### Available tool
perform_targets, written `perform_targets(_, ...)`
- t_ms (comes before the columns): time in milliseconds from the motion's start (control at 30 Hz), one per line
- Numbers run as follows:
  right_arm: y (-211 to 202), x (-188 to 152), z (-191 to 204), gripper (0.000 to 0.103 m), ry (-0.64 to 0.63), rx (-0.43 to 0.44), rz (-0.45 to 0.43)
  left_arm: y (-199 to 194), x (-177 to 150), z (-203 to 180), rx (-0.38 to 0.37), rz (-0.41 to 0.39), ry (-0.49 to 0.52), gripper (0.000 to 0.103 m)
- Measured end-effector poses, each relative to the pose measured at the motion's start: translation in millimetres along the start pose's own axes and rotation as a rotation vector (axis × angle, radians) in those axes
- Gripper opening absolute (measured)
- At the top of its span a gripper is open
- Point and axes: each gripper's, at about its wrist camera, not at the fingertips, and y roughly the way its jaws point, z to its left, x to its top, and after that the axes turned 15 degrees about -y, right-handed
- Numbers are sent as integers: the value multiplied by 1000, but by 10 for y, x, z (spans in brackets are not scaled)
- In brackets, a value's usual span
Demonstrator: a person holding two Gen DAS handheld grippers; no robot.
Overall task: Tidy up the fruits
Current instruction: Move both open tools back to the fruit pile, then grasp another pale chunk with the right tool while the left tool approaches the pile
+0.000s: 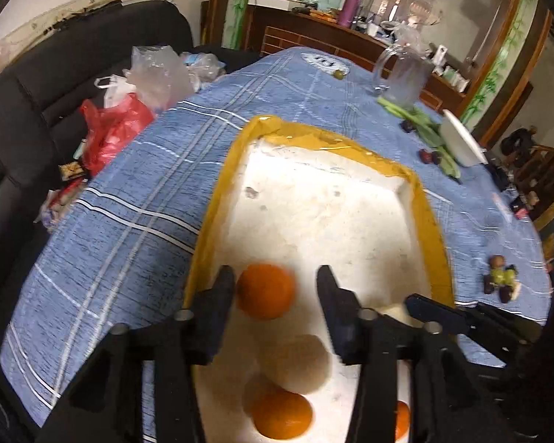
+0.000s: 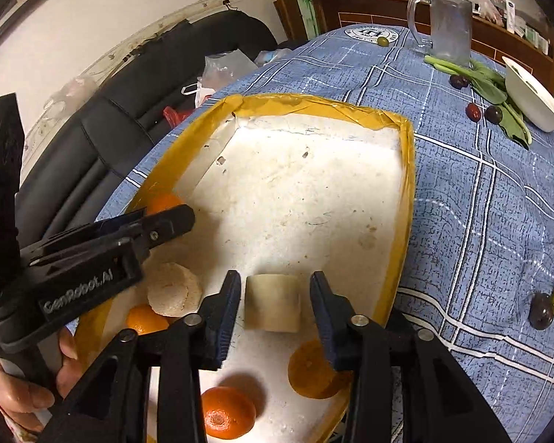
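A white foam tray (image 1: pixel 332 199) with a yellow taped rim lies on the blue plaid table; it also shows in the right wrist view (image 2: pixel 295 184). My left gripper (image 1: pixel 275 288) is open over the tray's near end, an orange (image 1: pixel 265 291) between its fingers and touching the left one. Another orange (image 1: pixel 281 419) lies below. My right gripper (image 2: pixel 273 295) is open around a pale cut banana piece (image 2: pixel 272 302), not touching it. More oranges (image 2: pixel 228 411) and a pale round fruit slice (image 2: pixel 173 289) lie in the tray. The left gripper (image 2: pixel 181 217) shows at the tray's left.
Grapes (image 2: pixel 546 306) lie on the cloth at right, more by green leaves (image 2: pixel 498 92) and a white bowl (image 2: pixel 532 96). A glass mug (image 2: pixel 448 26) stands at the back. Plastic bags (image 1: pixel 118 122) lie on the black sofa at left.
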Motion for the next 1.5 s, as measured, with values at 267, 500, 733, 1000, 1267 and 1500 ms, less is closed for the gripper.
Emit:
perform_targets(267,-509,-180,-15,55,-32,-59,-94,-429,-245,-237,10,-99,48,67)
perform_targets(500,-942,-569,-214,55,-12,-145,-140,-878,-664,-607,25,-257,128,74)
perform_targets(733,-1244,-952,-506,57,47,-196,-160,-1049,-1007,-1005,58,-344,229,79)
perform_targets(1000,-1521,-1272,-842,61,121,-234,-193,-1028,-1227,-1374,69,-349,326,80)
perform_targets(1267,-1654,-1591,-1196,62,210,-259,-184,-898,-1358,-1613,40,-286,372,80)
perform_targets(1500,-1829,-1784,-1548,62,293,-294,-181,-840,-1443,-1746,12,-256,407,80)
